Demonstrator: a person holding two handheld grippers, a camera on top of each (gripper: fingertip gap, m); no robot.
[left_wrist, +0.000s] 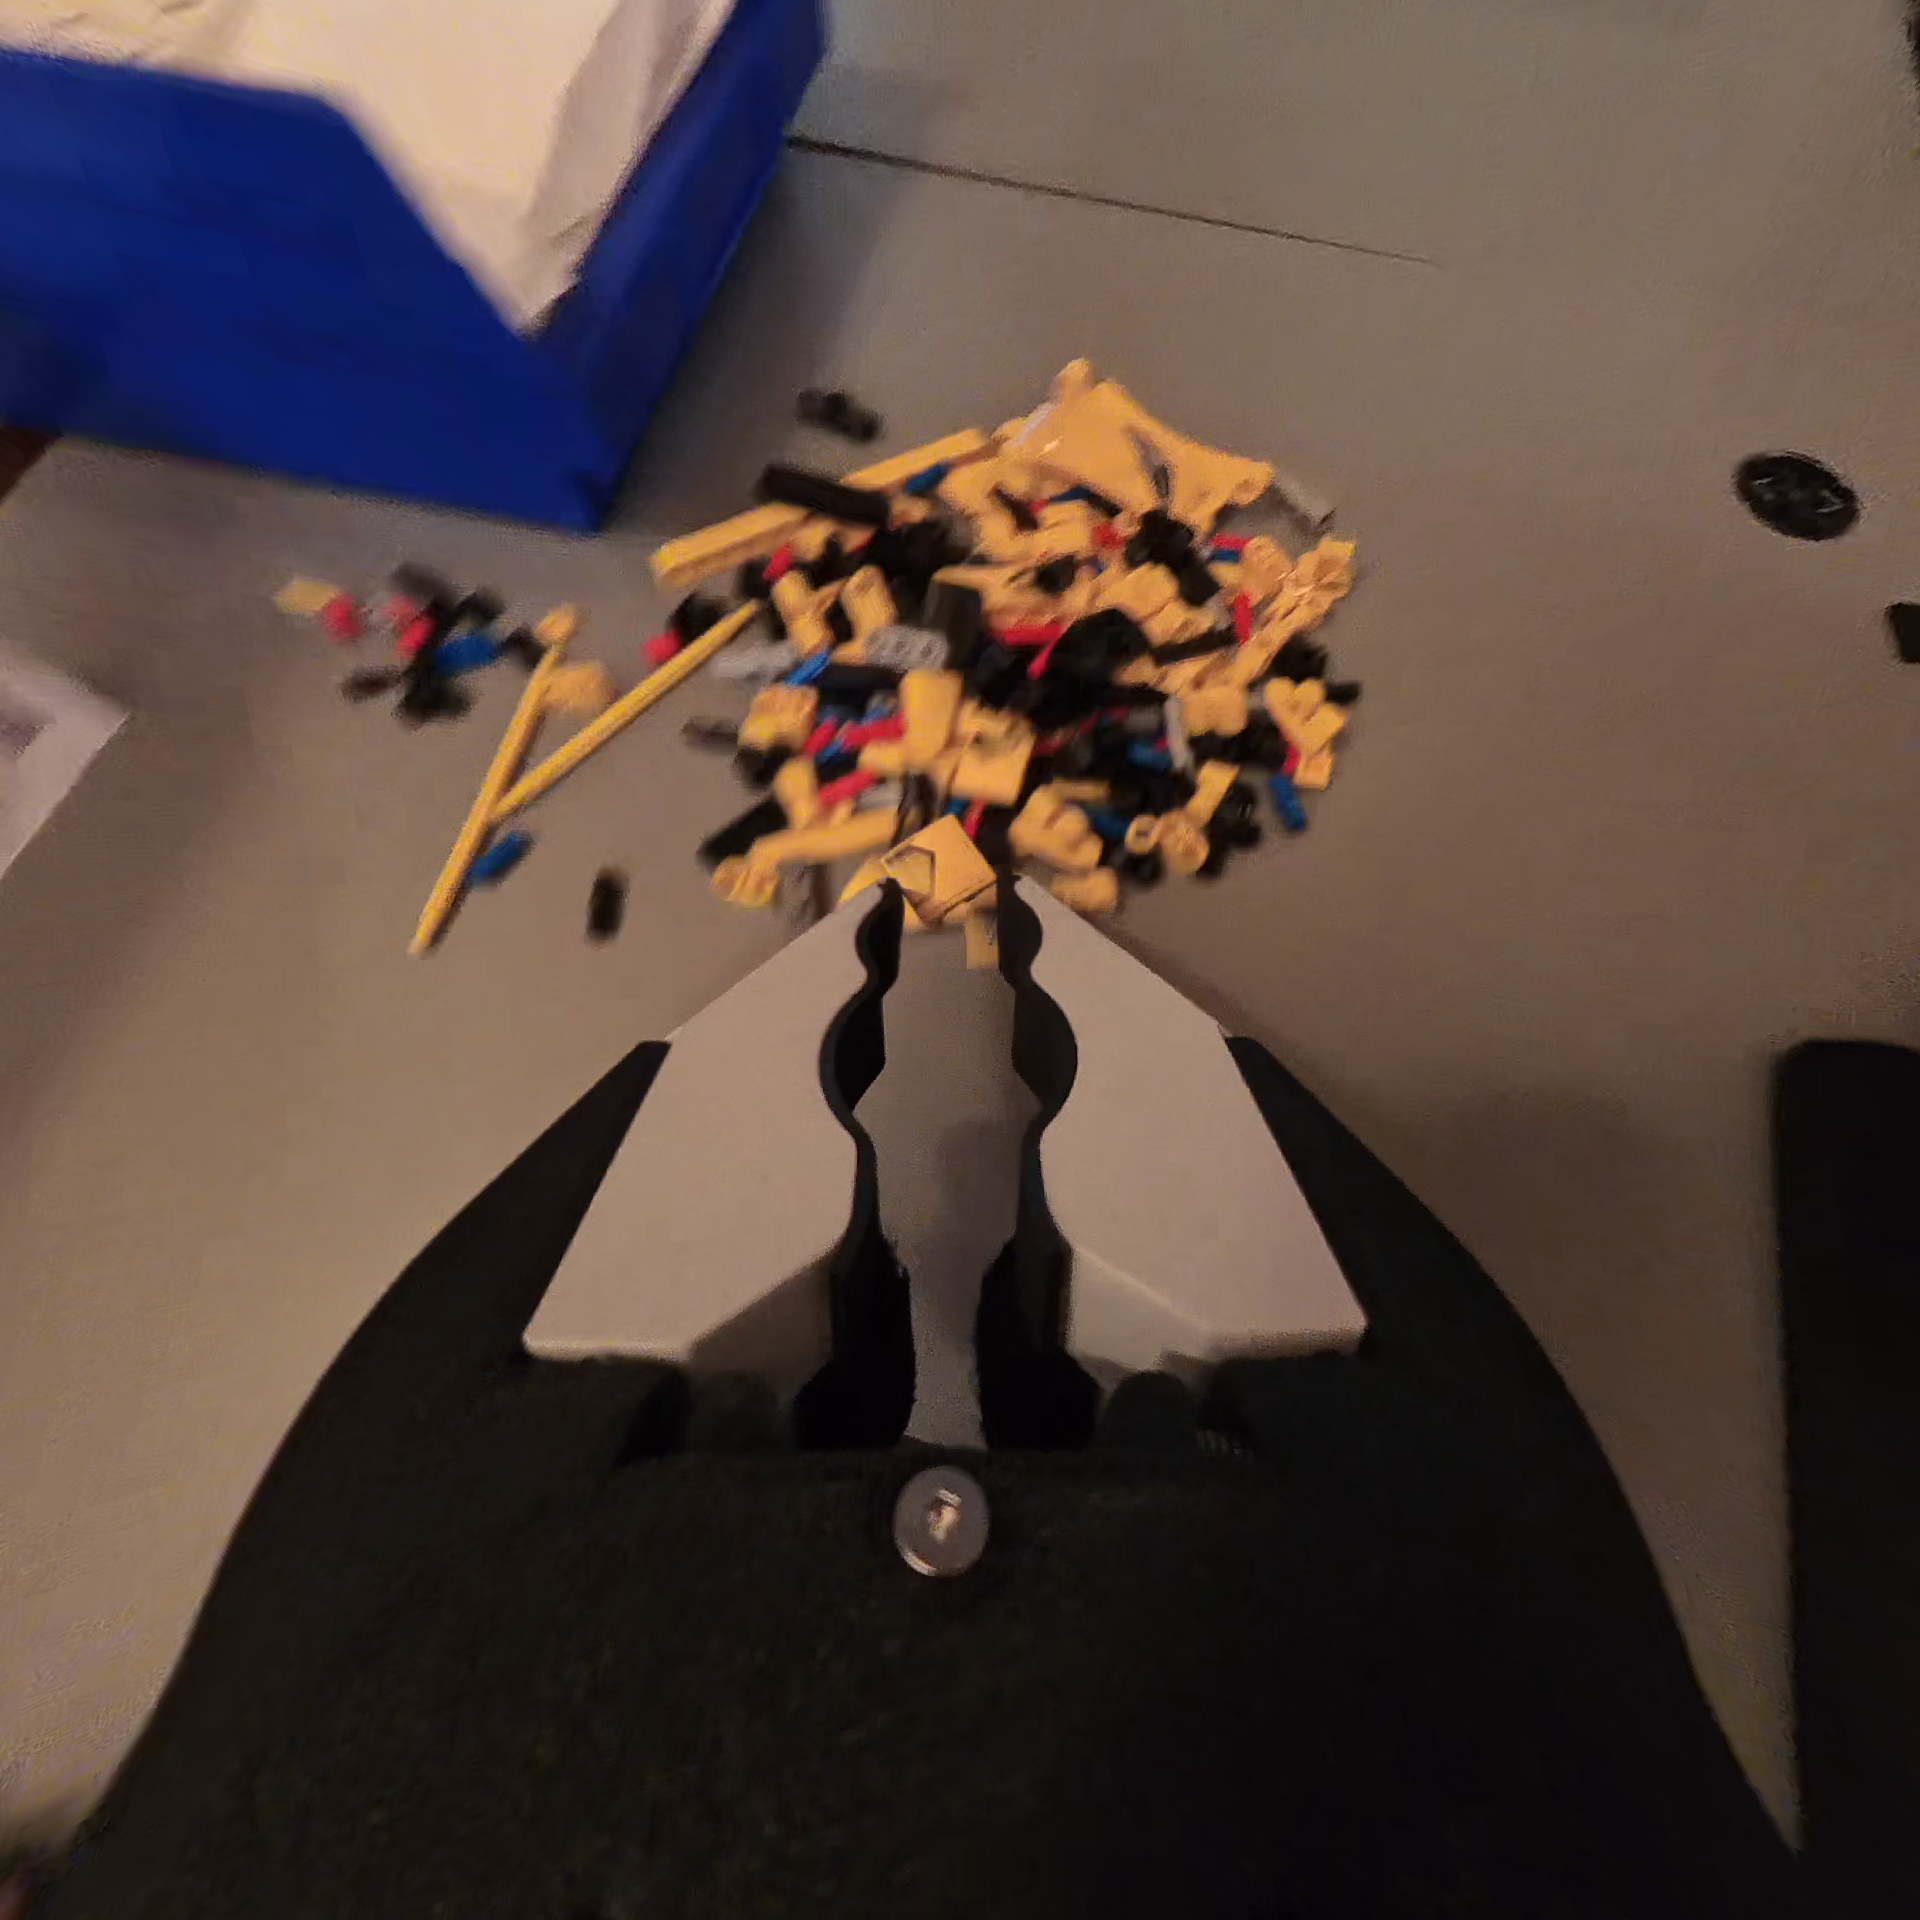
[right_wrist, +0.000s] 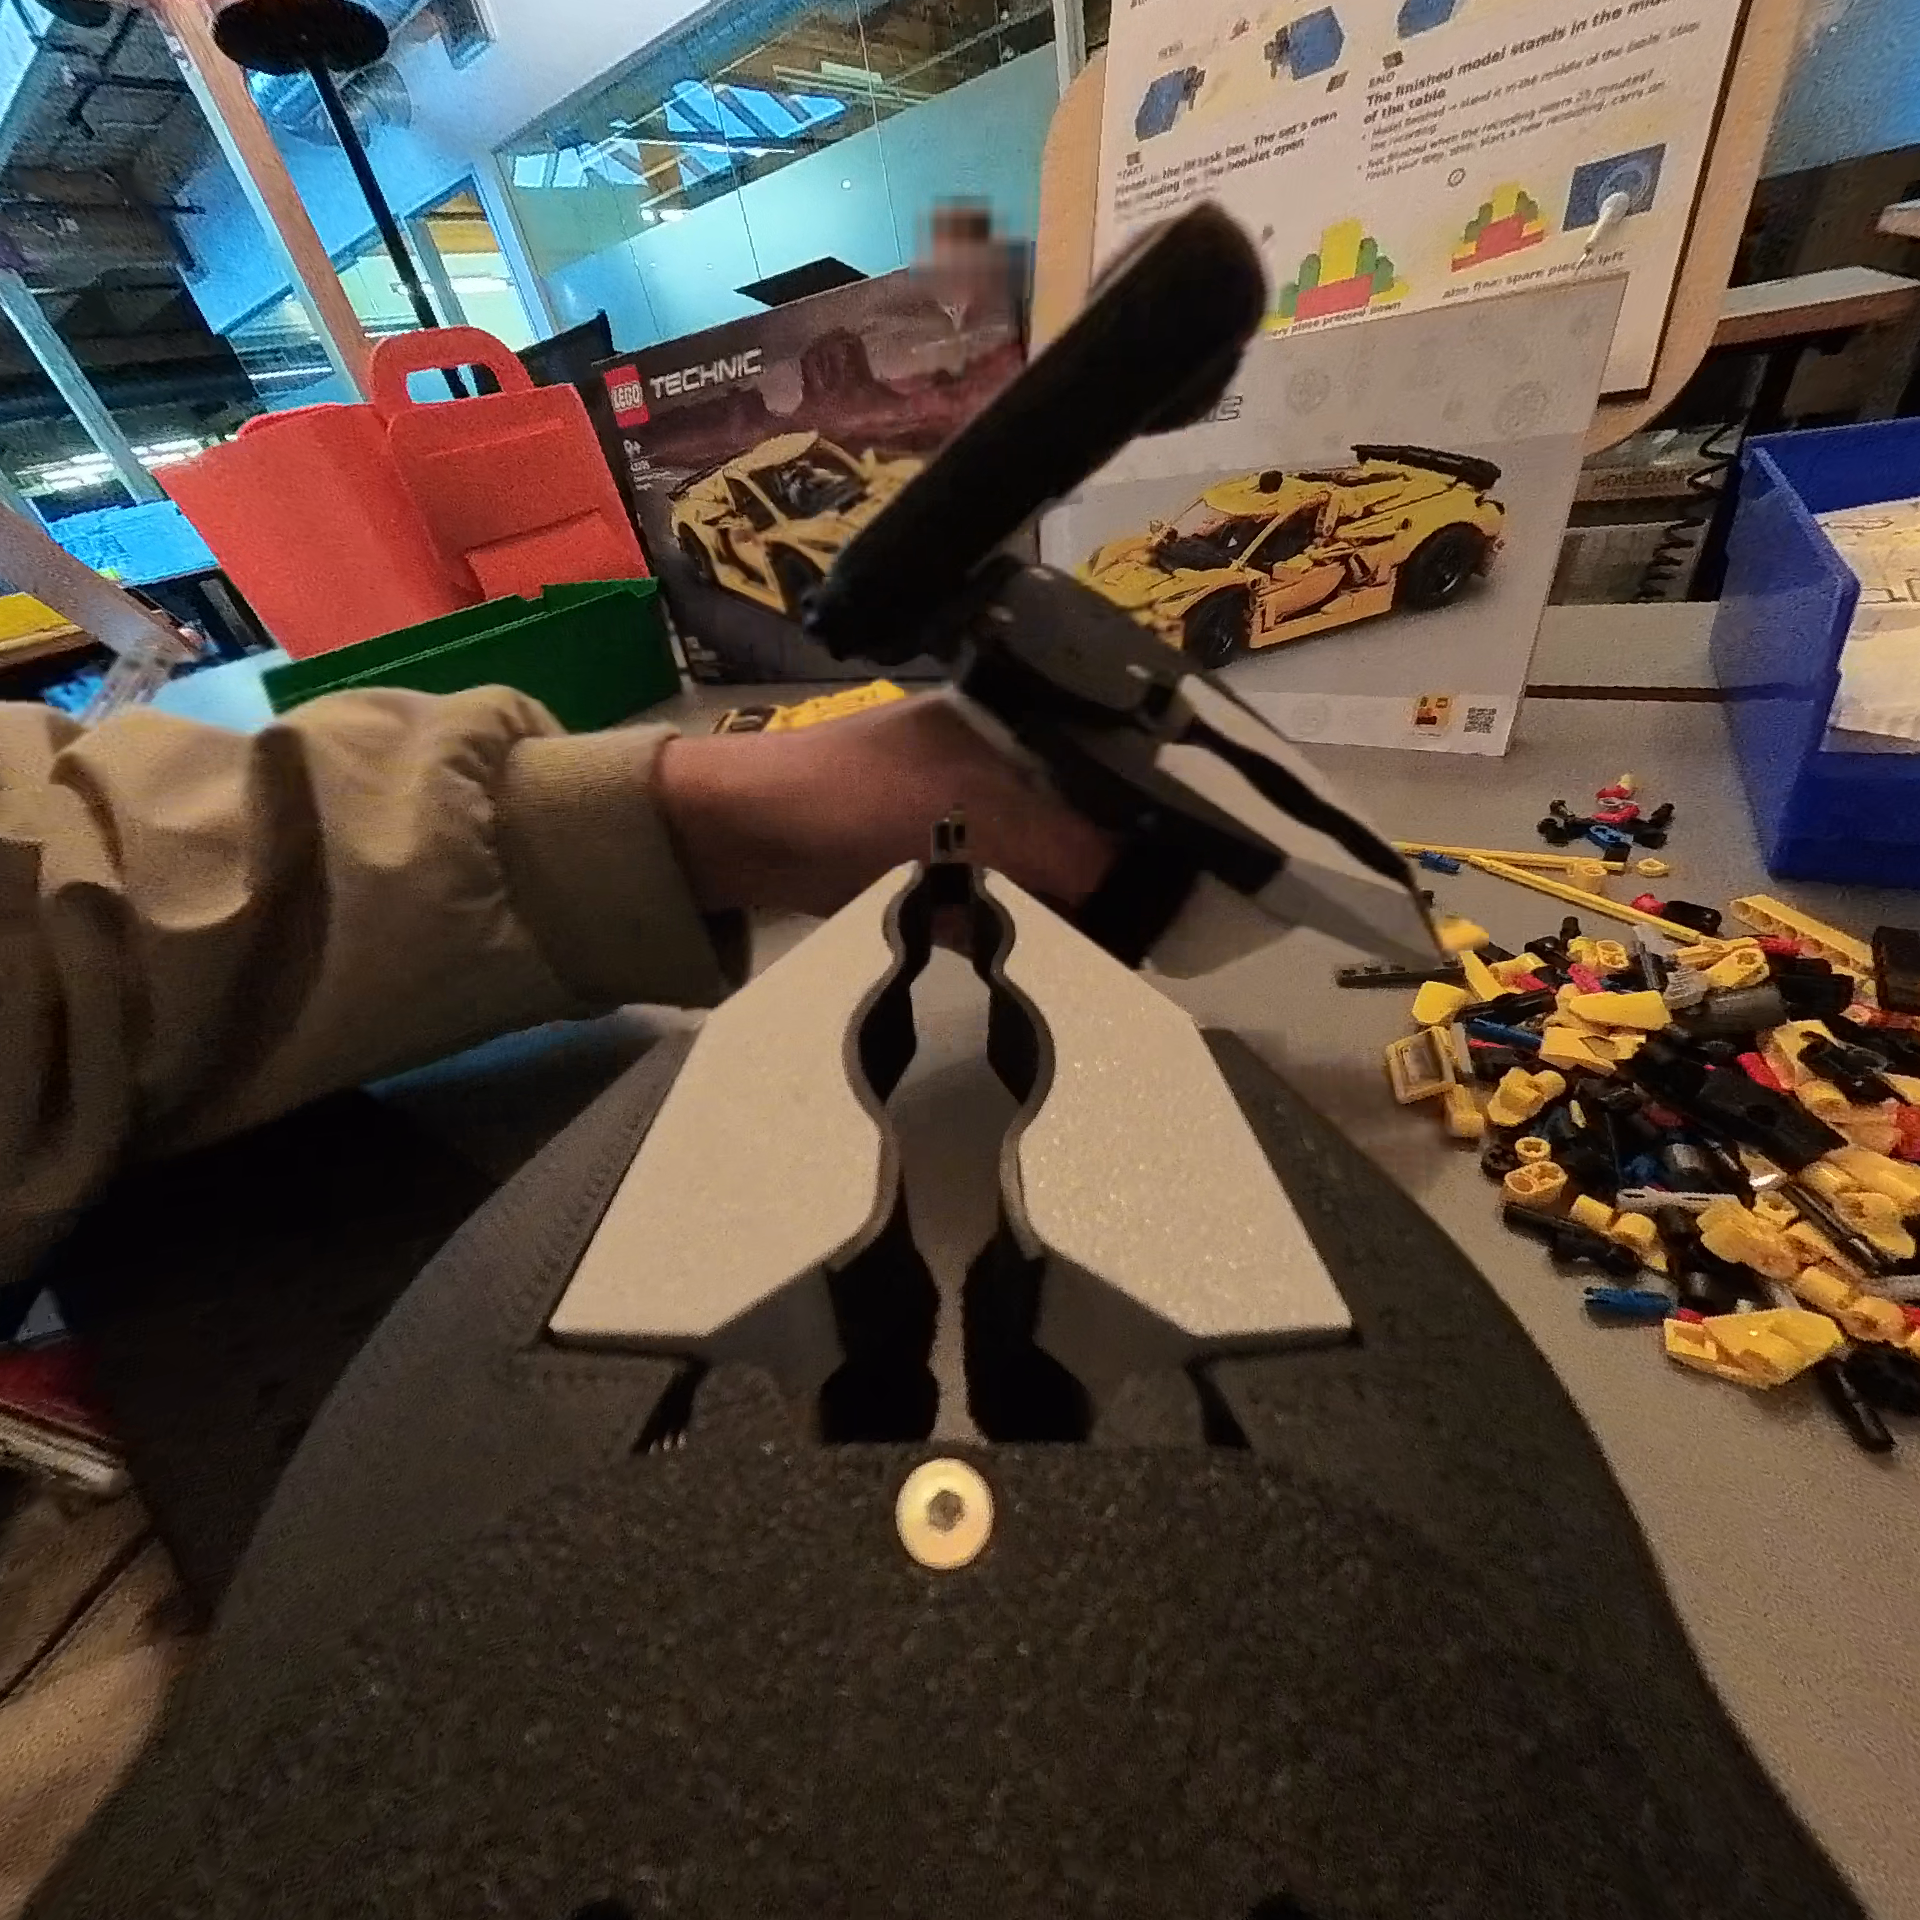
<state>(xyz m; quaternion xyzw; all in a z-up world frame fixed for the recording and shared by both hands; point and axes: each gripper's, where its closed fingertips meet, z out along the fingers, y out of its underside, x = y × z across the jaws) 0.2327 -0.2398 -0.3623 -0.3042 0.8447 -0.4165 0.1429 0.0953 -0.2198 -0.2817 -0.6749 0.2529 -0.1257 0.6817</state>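
In the left wrist view my left gripper (left_wrist: 945, 902) is shut on a small yellow brick (left_wrist: 938, 868), just above the near edge of a pile of yellow, black, red and blue bricks (left_wrist: 1049, 665). The right wrist view shows the same gripper (right_wrist: 1432, 928) from the side, held by a hand (right_wrist: 831, 800), with the yellow brick (right_wrist: 1460, 932) at its tip over the pile (right_wrist: 1714, 1101). My right gripper (right_wrist: 948, 881) is nearly closed on a small black piece (right_wrist: 948, 837) and is held up left of the pile.
A blue bin (left_wrist: 364, 312) with white paper stands beyond the pile, and it also shows in the right wrist view (right_wrist: 1787, 665). Two long yellow rods (left_wrist: 551, 769) and loose bits (left_wrist: 416, 634) lie left of the pile. A set box (right_wrist: 790, 488), a booklet (right_wrist: 1340, 540), a green tray (right_wrist: 478, 655) and an orange bag (right_wrist: 416, 499) stand at the back. The gap from one gripper's tips to the other's is roughly 15 cm.
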